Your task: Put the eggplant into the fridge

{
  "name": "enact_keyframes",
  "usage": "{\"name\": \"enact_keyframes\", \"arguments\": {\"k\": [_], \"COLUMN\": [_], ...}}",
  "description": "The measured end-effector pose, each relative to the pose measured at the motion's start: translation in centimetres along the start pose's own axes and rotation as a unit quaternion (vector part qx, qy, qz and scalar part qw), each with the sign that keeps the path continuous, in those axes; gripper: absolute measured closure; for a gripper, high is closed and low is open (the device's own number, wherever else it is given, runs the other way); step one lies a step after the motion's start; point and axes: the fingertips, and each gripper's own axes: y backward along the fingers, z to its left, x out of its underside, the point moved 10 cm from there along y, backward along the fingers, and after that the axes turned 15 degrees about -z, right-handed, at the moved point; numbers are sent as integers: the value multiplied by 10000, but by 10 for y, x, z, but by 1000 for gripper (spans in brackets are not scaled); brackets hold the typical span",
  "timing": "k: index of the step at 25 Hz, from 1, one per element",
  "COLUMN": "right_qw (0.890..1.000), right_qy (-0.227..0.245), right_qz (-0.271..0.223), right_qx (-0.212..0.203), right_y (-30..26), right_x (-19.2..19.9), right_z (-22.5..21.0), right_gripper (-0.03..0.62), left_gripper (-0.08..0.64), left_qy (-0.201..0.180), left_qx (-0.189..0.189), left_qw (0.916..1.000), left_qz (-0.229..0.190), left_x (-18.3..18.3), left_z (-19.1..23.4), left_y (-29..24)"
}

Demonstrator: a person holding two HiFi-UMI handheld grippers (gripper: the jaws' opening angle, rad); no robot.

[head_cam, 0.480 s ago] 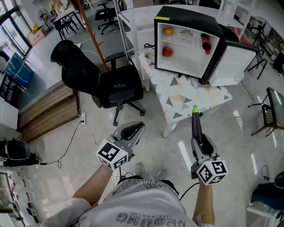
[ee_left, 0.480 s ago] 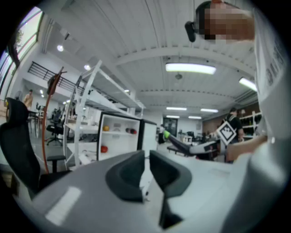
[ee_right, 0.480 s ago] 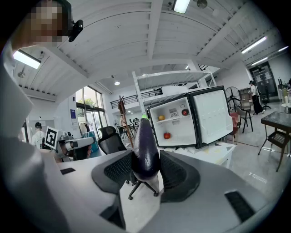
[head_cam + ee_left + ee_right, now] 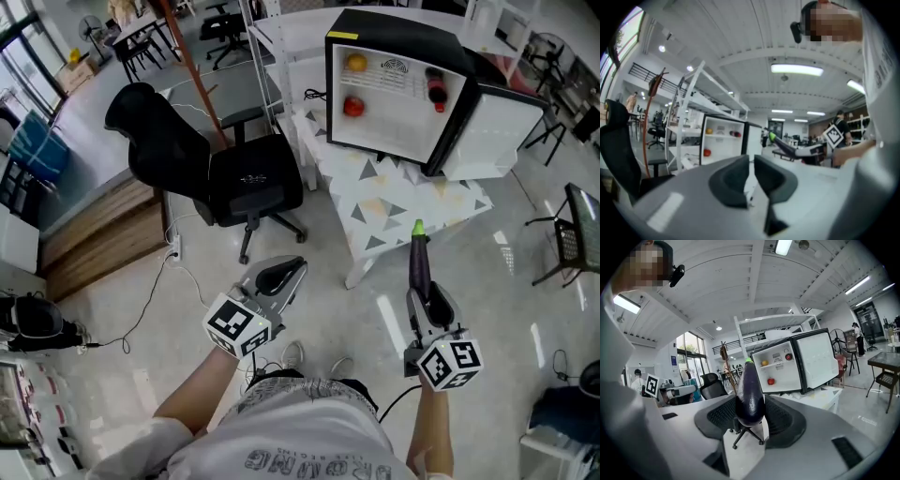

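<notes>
- The right gripper (image 4: pixel 750 411) has its jaws squeezed on the fat end of the eggplant (image 4: pixel 749 390). The green tip points at the fridge (image 4: pixel 394 89).
- The left gripper (image 4: pixel 751 180) has its jaws closed with nothing in them. It hangs low, near the person.
- Since a moment ago, the eggplant has crept just a little toward the fridge. The left gripper has hardly moved.
- The fridge stands on the far tabletop (image 4: pixel 403 202), well apart from the eggplant. Its door (image 4: pixel 497 131) is swung open to the right.
- So I think the carrying is under way and no door needs opening. The eggplant just has to travel on and go inside.
</notes>
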Motion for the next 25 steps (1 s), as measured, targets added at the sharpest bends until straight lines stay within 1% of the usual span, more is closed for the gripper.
{"name": "enact_keyframes", "arguments": {"k": [10, 25], "right_qw": [9999, 9990], "right_qy": [47, 40], "right_qz": [12, 30], "right_qx": [-116, -454], "right_y": [10, 50], "right_x": [-4, -13], "right_z": [-10, -45], "right_gripper": [405, 405], "left_gripper": [526, 526], "left_qy": [-29, -133], "left_qx": [-85, -258], "left_qw": [10000, 9996], "left_qz": [-3, 5], "left_x": [2, 13], "left_z": [-21, -88], "left_y": [-2, -10]}}
